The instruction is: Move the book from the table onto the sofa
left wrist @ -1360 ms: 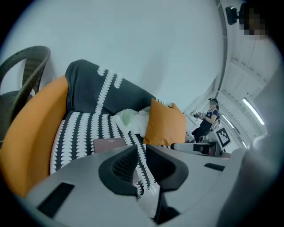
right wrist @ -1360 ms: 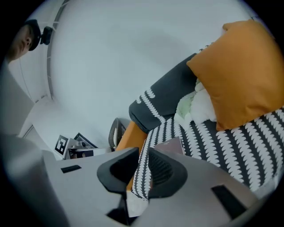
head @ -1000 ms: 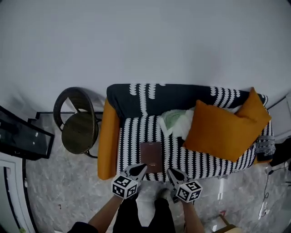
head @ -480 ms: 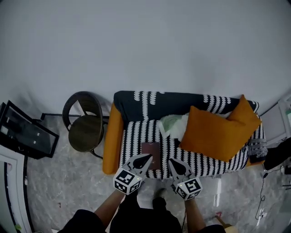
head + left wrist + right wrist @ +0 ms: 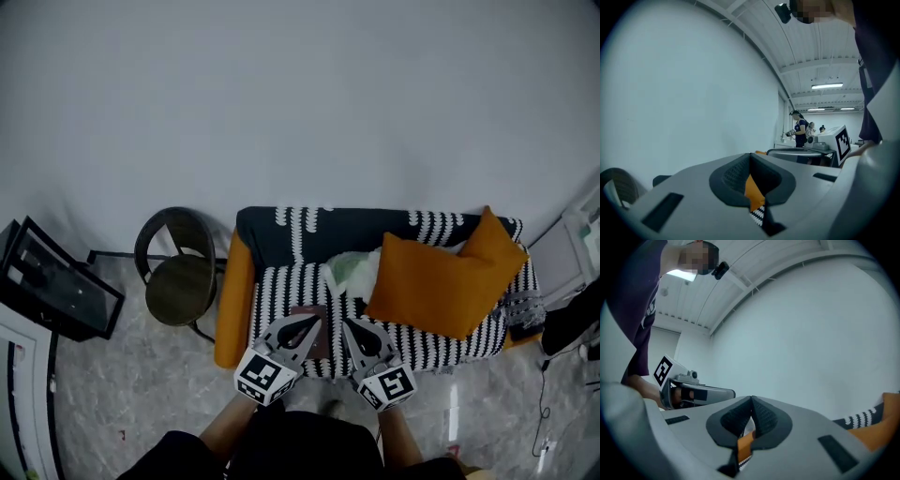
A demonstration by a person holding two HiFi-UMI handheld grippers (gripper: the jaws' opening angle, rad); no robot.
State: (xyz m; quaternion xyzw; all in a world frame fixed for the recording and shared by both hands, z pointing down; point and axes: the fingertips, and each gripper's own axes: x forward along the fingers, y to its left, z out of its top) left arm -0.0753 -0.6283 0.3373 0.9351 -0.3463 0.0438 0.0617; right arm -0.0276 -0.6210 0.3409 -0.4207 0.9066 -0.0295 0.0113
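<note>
Book: flat on the sofa seat near its front edge, partly behind my jaws.
Left gripper: my jaws together, empty, over the sofa's front.
Right gripper: jaws together, empty, just beside.
Orange cushion: sofa's right half.

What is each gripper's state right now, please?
Left gripper: shut, holding nothing.
Right gripper: shut, holding nothing.

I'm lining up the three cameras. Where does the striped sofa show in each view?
Head view: sofa at centre.
Left gripper view: a striped sliver, bottom centre.
Right gripper view: striped edge, lower right.
Shared landmark: the pale wall behind it.
</note>
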